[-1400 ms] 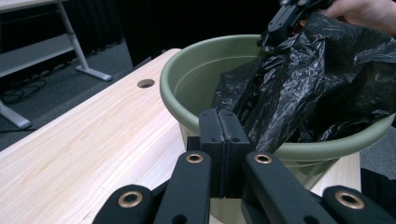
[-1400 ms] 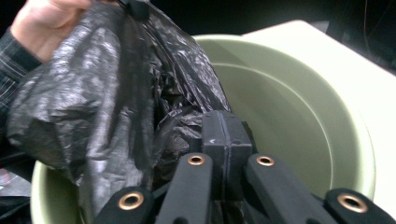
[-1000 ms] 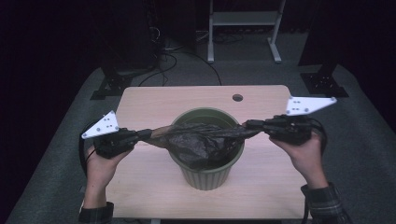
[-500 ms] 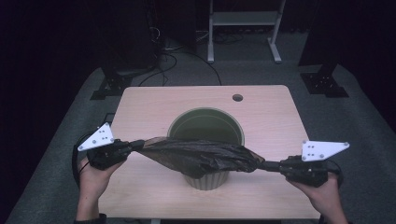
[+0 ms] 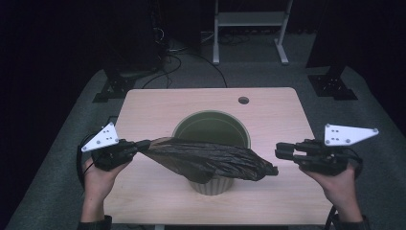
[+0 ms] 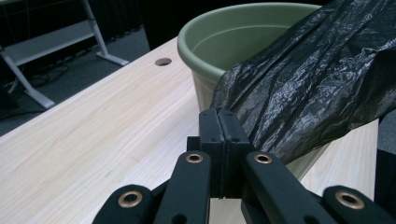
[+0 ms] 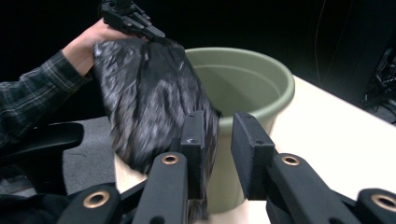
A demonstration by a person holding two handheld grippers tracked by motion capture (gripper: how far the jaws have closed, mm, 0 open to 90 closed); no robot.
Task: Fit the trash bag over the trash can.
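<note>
1. My left gripper [image 5: 139, 145] sits at nine o'clock of the table, jaws pressed together on one corner of the crinkled black plastic bin bag [image 5: 210, 160]; in the left gripper view the film [image 6: 317, 79] comes straight out of the closed pads.

2. The bag hangs in the air as a stretched band across the six o'clock side of the round, ribbed sage-green plastic bin [image 5: 211, 130], which stands mid-table on the pale wooden tabletop [image 5: 268, 110]. Its free end droops toward four o'clock.

3. My right gripper [image 5: 282, 152] is at three o'clock, just clear of that free end. Its jaws have just been opening and now stand spread; the right gripper view has the bag [image 7: 149, 93] beside the left-hand jaw, nothing between the pads.

4. I judge the step to be lining the bin, with the right side let go for a fresh hold. Next I need to find the bag's mouth edge, pinch a single layer, and pull it apart over the rim.
</note>
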